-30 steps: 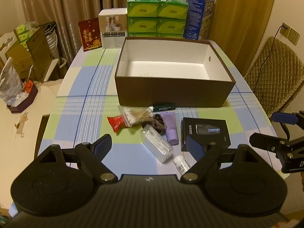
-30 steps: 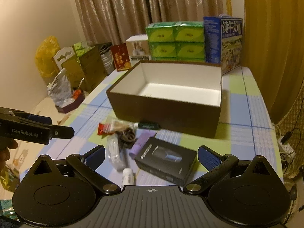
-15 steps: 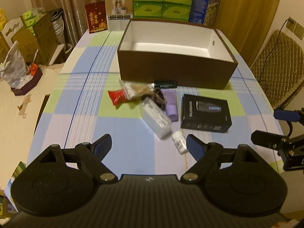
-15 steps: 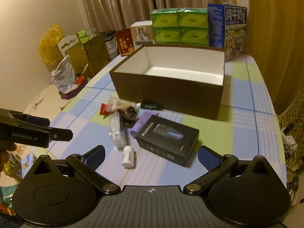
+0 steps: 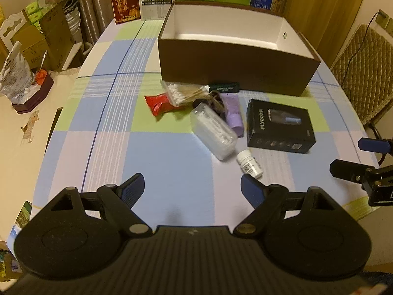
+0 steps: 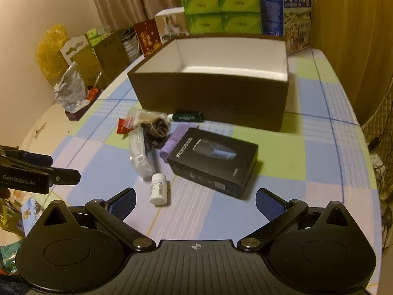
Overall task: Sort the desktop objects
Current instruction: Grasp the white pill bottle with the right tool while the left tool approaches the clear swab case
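1. Left gripper point(image 5: 192, 186), right gripper point(image 6: 195, 200): jaws apart, empty, above table's point(image 5: 172, 172) near edge.
2. Bottle point(image 6: 158, 188), black carton point(image 6: 213, 158), clutter pile point(image 5: 208, 113): mid-table; bottle could roll if nudged.
3. Box point(image 5: 233, 68): empty, toward far edge.

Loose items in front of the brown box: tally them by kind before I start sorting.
Tubes: 2 (purple tube, dark green tube)
Bottles: 1 (white bottle)
Boxes: 1 (black box)
Clear case: 1
Swab bag: 1
Red packet: 1
Dark tangle: 1
Total: 8
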Demonstrator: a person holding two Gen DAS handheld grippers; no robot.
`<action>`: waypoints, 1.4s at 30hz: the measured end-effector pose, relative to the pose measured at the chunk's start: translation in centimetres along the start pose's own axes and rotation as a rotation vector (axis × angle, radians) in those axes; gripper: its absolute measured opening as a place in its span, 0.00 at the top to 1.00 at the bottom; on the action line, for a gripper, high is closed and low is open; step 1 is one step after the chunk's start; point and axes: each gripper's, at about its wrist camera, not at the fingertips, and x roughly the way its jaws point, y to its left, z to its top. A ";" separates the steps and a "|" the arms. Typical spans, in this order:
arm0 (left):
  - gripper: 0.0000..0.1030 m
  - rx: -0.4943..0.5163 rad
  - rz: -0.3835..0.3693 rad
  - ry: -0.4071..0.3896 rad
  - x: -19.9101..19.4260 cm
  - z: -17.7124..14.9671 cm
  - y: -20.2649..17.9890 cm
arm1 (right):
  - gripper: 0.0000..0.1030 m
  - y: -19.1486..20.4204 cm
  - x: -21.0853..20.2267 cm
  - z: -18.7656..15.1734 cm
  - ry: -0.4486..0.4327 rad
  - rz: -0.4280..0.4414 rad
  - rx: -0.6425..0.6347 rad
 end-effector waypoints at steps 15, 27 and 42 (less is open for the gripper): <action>0.20 0.067 -0.052 0.074 4.4 0.1 1.0 | 0.18 1.7 4.2 0.2 0.067 0.023 0.027; 0.20 0.087 -0.053 0.121 7.3 1.2 2.6 | 0.56 3.1 7.8 0.5 0.152 0.082 0.012; 0.20 0.129 -0.073 0.141 9.3 3.2 3.8 | 0.64 4.8 11.7 0.9 0.213 0.031 -0.060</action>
